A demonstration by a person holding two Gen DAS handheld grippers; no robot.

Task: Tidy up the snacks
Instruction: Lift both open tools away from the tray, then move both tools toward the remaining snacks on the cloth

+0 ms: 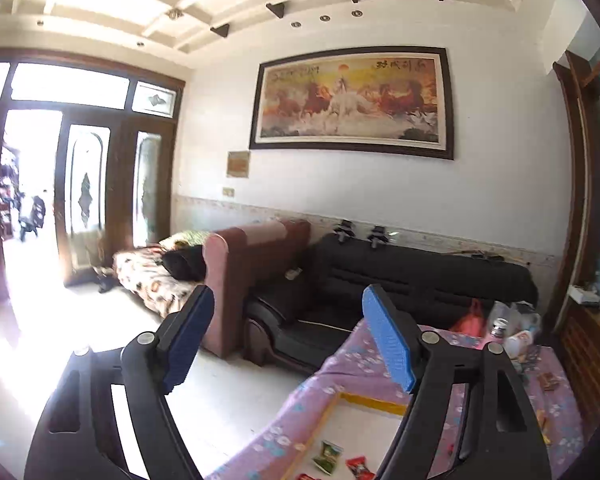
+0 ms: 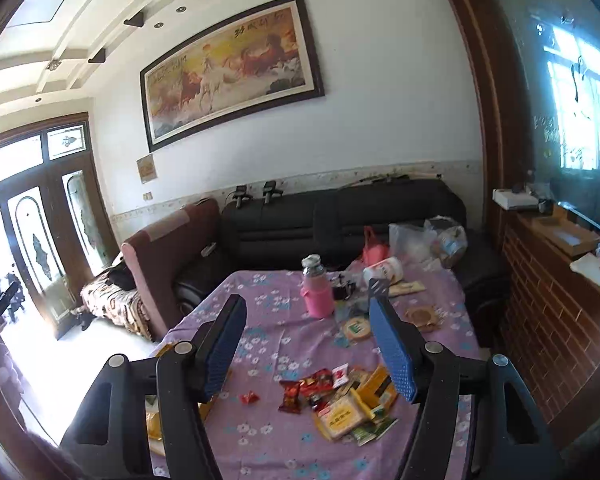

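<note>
My left gripper (image 1: 290, 296) is open and empty, raised above the table's left edge and facing the sofas. Below it lies a yellow-rimmed tray (image 1: 372, 402) with a white floor, holding a green packet (image 1: 327, 456) and a red packet (image 1: 358, 466). My right gripper (image 2: 306, 304) is also open and empty, held over the purple floral tablecloth (image 2: 268, 336). A loose pile of snack packets (image 2: 336, 398), red, yellow and green, lies on the cloth under its right finger. A small red sweet (image 2: 249, 397) lies apart to the left. The tray's yellow edge (image 2: 155, 426) shows behind the left finger.
A pink flask (image 2: 318, 292), a tipped white jar (image 2: 384, 270) and two round packs (image 2: 356, 328) stand at the table's far end. Plastic bags (image 2: 428, 240) rest by the black sofa (image 2: 340, 216). A brick-faced counter (image 2: 548, 320) runs along the right; a brown sofa (image 1: 252, 264) stands left.
</note>
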